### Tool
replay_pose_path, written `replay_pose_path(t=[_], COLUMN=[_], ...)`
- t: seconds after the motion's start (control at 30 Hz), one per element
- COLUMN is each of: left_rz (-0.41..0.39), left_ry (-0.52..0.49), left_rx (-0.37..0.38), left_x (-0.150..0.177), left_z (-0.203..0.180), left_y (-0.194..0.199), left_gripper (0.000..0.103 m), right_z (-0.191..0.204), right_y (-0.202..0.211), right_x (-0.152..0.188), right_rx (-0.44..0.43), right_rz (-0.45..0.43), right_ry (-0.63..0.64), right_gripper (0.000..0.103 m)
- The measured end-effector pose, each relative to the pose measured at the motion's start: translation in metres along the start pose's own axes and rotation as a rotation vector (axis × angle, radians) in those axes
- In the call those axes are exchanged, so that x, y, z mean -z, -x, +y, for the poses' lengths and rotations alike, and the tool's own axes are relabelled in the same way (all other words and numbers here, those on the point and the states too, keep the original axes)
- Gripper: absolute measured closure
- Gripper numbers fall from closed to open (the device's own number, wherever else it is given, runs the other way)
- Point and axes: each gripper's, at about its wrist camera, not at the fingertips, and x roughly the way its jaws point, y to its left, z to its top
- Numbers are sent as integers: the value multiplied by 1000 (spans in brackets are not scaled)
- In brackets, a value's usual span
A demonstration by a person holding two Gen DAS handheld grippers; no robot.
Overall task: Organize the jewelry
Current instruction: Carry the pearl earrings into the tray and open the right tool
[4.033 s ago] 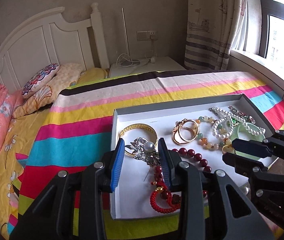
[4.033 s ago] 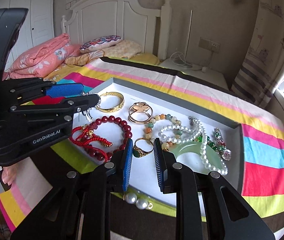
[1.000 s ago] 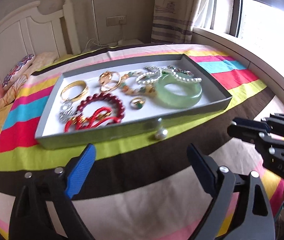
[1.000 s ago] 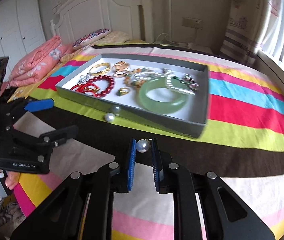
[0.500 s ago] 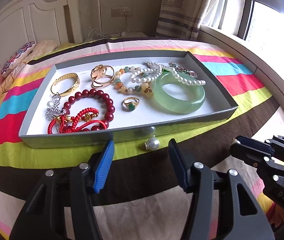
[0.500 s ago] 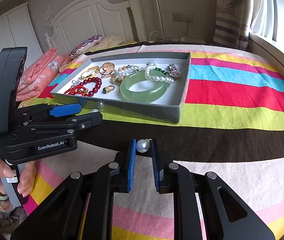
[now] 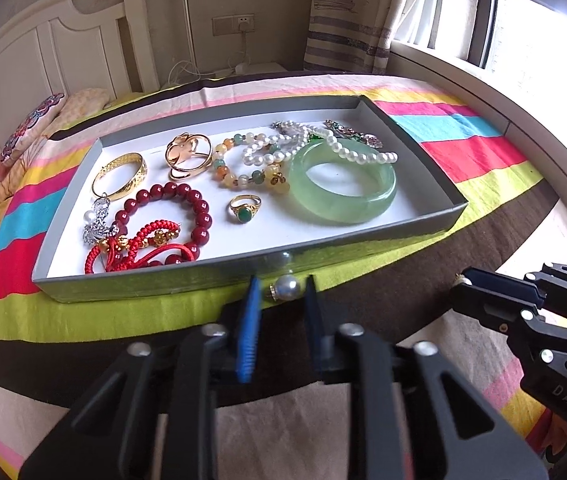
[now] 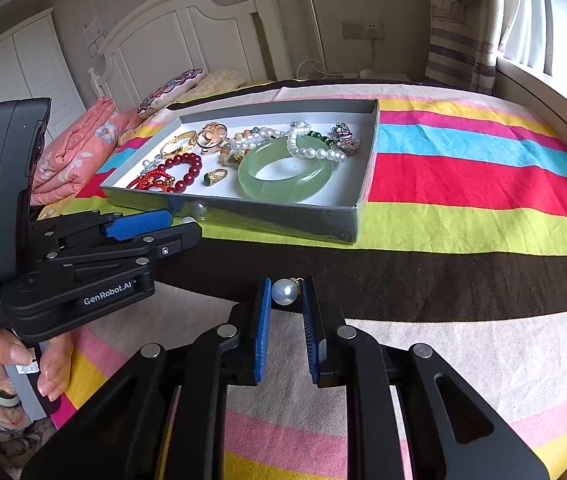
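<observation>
Both wrist views close, angled down, sharing tray (image 7: 423,227).

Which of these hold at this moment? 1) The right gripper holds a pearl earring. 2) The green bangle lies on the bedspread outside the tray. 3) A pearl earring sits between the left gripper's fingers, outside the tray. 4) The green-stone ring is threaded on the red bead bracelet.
1) True: the right gripper is shut on a pearl earring.
2) False: the green bangle lies inside the tray.
3) True: the left gripper is closing around a second pearl earring on the bedspread.
4) False: the green-stone ring lies apart from the red bead bracelet.
</observation>
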Motion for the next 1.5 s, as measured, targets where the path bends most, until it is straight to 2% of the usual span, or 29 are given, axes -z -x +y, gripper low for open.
replay_pose_path(t=[0.37,1.03,1.5], left_rz=[-6,-76,-112], left_ry=[18,22,8], left_rx=[35,-13,-63], left_x=[6,16,-8], left_z=[6,24,37], left_y=[6,32,40], left_gripper=[84,84,84], right_z=[-2,23,59], right_y=[0,1,11], right_x=[0,1,-52], right_rx=[-9,21,30], right_rz=[0,-30,-124], right_ry=[-11,66,186], right_gripper=[87,87,87])
